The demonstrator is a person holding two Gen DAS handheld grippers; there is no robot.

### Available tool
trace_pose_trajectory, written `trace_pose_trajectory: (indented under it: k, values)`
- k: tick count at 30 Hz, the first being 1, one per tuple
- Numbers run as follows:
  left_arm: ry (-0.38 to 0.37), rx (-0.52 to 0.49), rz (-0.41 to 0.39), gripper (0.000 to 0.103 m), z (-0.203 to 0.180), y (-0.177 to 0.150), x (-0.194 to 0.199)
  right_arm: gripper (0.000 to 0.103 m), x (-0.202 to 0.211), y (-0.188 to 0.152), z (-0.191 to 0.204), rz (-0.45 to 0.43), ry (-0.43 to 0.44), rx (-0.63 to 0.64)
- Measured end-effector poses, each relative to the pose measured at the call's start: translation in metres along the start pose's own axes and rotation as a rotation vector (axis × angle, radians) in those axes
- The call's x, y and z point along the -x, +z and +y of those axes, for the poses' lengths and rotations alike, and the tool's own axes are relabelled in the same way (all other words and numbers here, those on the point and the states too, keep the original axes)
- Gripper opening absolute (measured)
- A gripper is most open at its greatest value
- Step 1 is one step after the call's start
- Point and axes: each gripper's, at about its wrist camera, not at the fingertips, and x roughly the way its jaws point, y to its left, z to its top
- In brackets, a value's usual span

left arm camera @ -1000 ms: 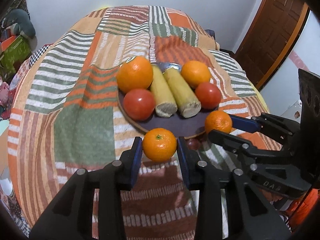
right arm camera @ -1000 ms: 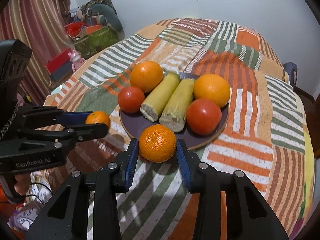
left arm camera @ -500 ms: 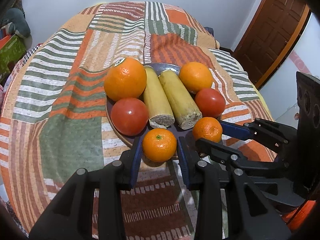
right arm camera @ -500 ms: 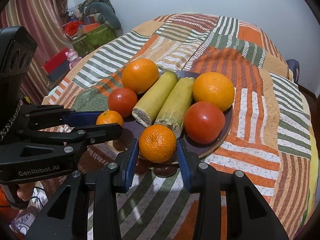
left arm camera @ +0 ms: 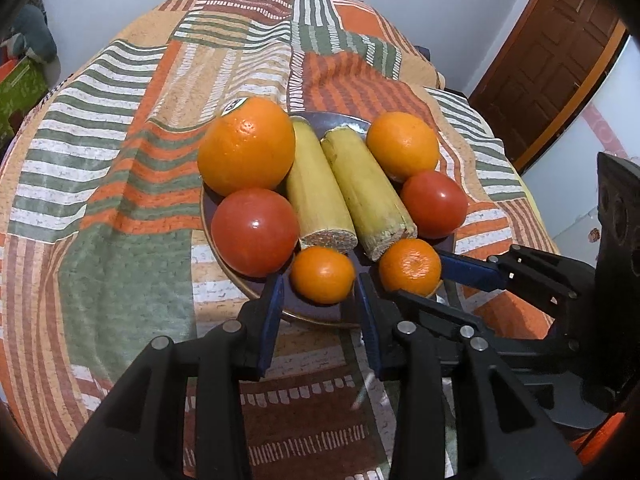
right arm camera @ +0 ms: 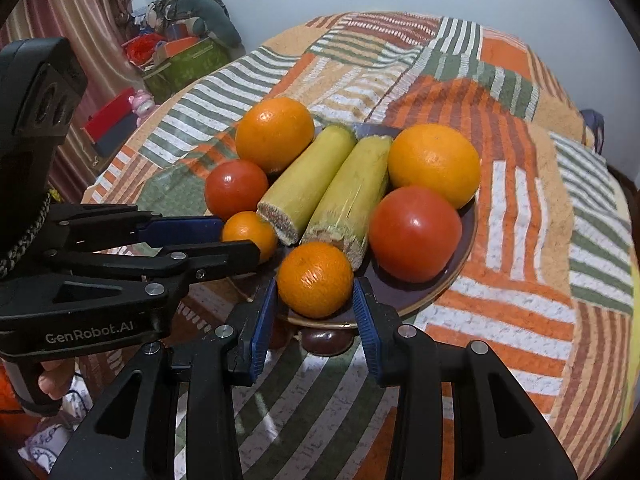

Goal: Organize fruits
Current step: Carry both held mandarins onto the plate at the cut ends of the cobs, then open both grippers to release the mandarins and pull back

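Observation:
A dark plate holds two big oranges, two red tomatoes and two yellow-green cut stalks. My left gripper is shut on a small mandarin over the plate's near rim, by the left tomato. My right gripper is shut on a second mandarin over the rim, below the right stalk. In the left wrist view that mandarin sits in the right gripper's fingers. In the right wrist view the left gripper's mandarin shows beside the left tomato.
The plate stands on a striped patchwork cloth over a round table. Boxes and stuffed toys lie on the floor at the far left. A brown door is at the far right.
Both grippers have moved forward with their mandarins, from off the plate's near edge to over its rim, close to the stalk ends. The plate fruit has not moved.

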Motion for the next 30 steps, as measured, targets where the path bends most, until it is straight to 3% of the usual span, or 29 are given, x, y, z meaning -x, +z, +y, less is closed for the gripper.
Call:
trace_pose_trajectory:
  k: [16,30]
  values:
    - [0.009,0.005,-0.011,0.041,0.001,-0.013,0.019,0.036,0.022,-0.001,-0.001,-0.031,-0.014,-0.004]
    - [-0.005,0.021,0.024,0.041,0.001,-0.028,0.016,0.036,0.006,-0.020,-0.009,0.045,-0.003,-0.022]
